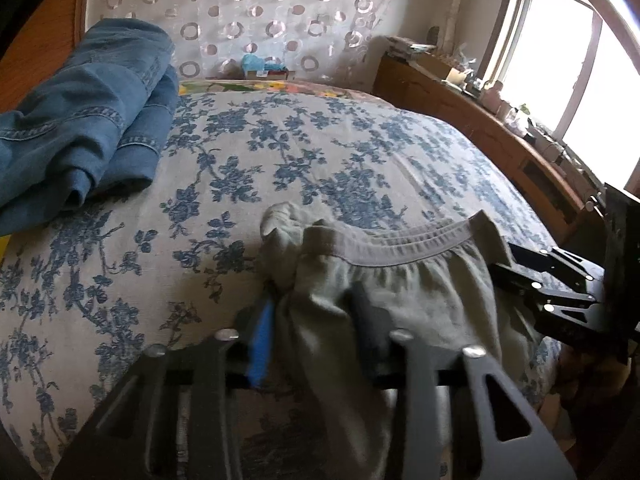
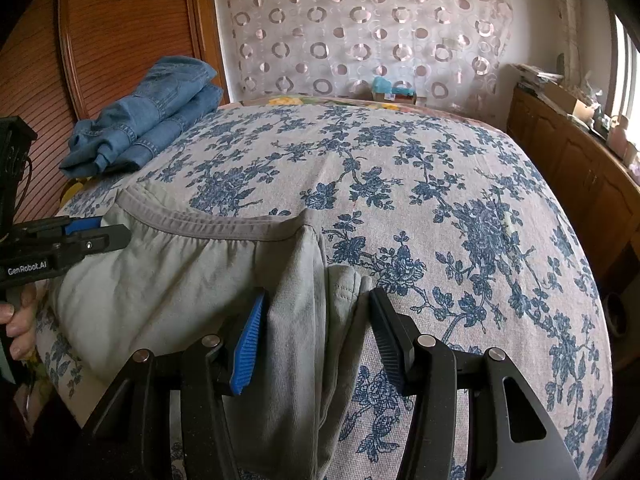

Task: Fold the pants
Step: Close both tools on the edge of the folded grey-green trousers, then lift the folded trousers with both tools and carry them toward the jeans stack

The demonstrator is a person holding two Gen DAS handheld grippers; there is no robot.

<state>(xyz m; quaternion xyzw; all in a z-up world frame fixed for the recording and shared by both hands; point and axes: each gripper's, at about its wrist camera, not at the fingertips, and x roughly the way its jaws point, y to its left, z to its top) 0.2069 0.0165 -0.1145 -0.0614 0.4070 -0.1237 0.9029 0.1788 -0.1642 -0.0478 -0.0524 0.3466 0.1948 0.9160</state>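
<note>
Pale grey-green pants [image 1: 404, 292] with a grey elastic waistband [image 2: 208, 222] lie at the near edge of the bed. My left gripper [image 1: 316, 316] holds the left end of the waist, cloth bunched between its jaws; it shows in the right wrist view [image 2: 104, 232] pinching the waistband corner. My right gripper [image 2: 316, 316] has its jaws apart around the right end of the waist, cloth lying between them without being pinched. It shows in the left wrist view [image 1: 516, 268] at the waistband's right end.
A bed with a blue-flowered cover [image 2: 440, 184] fills both views. Folded blue jeans [image 1: 84, 108] [image 2: 152, 120] lie at the far left. A wooden cabinet with clutter [image 1: 500, 120] runs along the right under a window. A circle-patterned curtain [image 2: 360, 28] hangs behind.
</note>
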